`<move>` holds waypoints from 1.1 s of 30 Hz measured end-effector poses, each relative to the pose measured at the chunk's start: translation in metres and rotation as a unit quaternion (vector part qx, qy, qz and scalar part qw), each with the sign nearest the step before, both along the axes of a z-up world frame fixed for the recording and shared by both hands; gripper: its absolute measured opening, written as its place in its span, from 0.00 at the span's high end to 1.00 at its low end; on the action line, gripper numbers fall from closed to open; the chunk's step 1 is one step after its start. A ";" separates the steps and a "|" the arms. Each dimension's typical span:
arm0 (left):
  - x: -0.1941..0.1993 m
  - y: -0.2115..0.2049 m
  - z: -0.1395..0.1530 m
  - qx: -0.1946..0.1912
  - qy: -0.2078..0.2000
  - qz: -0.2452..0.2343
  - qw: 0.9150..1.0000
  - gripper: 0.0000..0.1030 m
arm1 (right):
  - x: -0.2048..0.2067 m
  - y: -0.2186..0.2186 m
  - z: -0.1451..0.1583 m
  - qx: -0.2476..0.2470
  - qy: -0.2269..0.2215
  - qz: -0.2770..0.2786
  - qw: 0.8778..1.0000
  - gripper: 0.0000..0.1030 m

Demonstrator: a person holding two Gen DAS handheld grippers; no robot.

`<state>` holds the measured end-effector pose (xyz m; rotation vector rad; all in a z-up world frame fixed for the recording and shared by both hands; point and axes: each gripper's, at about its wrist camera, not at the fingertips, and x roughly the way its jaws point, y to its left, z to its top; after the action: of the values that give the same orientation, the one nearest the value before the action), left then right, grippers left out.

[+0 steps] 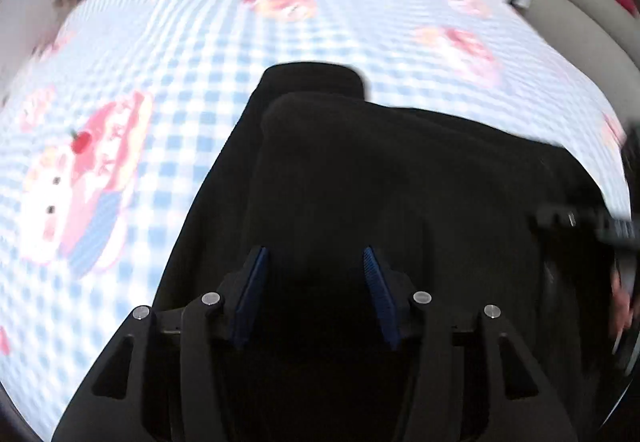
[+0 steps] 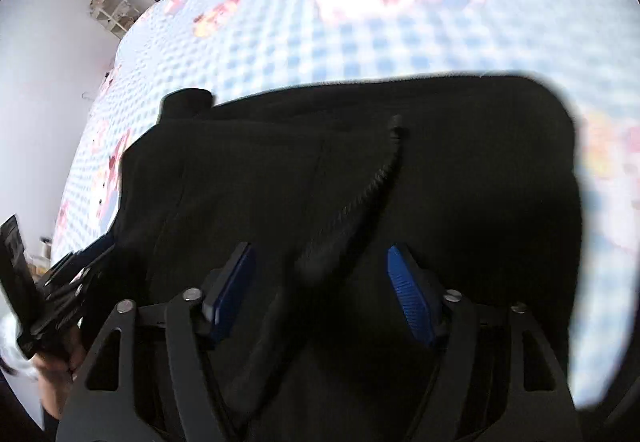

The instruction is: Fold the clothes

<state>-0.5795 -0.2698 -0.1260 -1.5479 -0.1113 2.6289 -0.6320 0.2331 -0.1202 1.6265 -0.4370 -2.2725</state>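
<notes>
One garment (image 1: 400, 182) in frame: black, matte, soft fleece-like knit, no sheen. It lies on a bed with a sheet (image 1: 200, 54) in light blue and white gingham, printed with pink and red cartoon patches; several patches visible, too blurred to count. Garment sits at the near side of the sheet, directly under both grippers.

Shape: folded into a broad rounded block with soft edges. Left wrist view shows one stand-up collar or cuff lobe (image 1: 316, 76) poking out at the far edge, rounded-rectangular. Right wrist view shows one zipper (image 2: 372, 178), a ribbed black tooth line running diagonally, pull end at the top.

Left gripper (image 1: 316, 258): black hard-plastic linkage, four silver pivot pins, two blue ribbed pads (image 1: 256, 282). Pads stand clearly apart, roughly half spread, nothing pinched between them; black cloth only behind the gap. Cannot tell if the tips touch the fabric.

Right gripper (image 2: 320, 254): same build, two blue ribbed pads (image 2: 408, 294), four pins. Also spread about halfway, gap empty of any pinched fold; zipper line runs behind the gap.

Left gripper's body also shows at the left edge of the right wrist view, with a hand (image 2: 56, 374) below it. Both views motion-blurred. White wall (image 2: 48, 62) and one small shelf rack (image 2: 110, 12) beyond the bed.
</notes>
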 end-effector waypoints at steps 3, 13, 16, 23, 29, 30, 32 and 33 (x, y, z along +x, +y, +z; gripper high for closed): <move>-0.038 -0.006 -0.013 0.003 -0.018 0.023 1.000 0.87 | -0.020 -0.013 -0.005 0.021 0.033 0.033 0.999 0.85; -0.031 -0.057 -0.013 -0.006 -0.015 0.089 0.996 0.75 | -0.036 -0.021 0.020 0.042 0.143 0.107 0.983 0.76; -0.012 -0.058 0.012 0.008 0.025 0.069 0.997 0.77 | -0.046 -0.012 -0.014 0.069 0.064 0.083 0.992 0.75; 0.071 0.018 0.059 0.021 0.084 -0.070 0.994 0.77 | 0.044 0.014 0.059 -0.009 0.114 0.082 0.990 0.62; 0.184 0.058 0.031 0.101 0.008 -0.096 0.990 0.77 | 0.204 -0.011 0.068 -0.047 0.079 0.163 0.982 0.59; 0.202 0.064 0.024 0.102 -0.003 -0.100 0.990 0.77 | 0.228 -0.016 0.058 -0.054 0.070 0.166 0.982 0.59; 0.239 0.075 0.009 0.103 -0.024 -0.107 0.989 0.77 | 0.259 -0.025 0.035 -0.057 0.057 0.167 0.983 0.59; 0.255 0.080 0.002 0.099 -0.034 -0.110 0.988 0.77 | 0.266 -0.028 0.023 -0.044 0.052 0.162 0.984 0.60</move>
<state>-0.3242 -0.1900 -0.1241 -1.4911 -0.1891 2.3202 -0.3657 0.2051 -0.0972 1.4106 -0.2246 -2.0517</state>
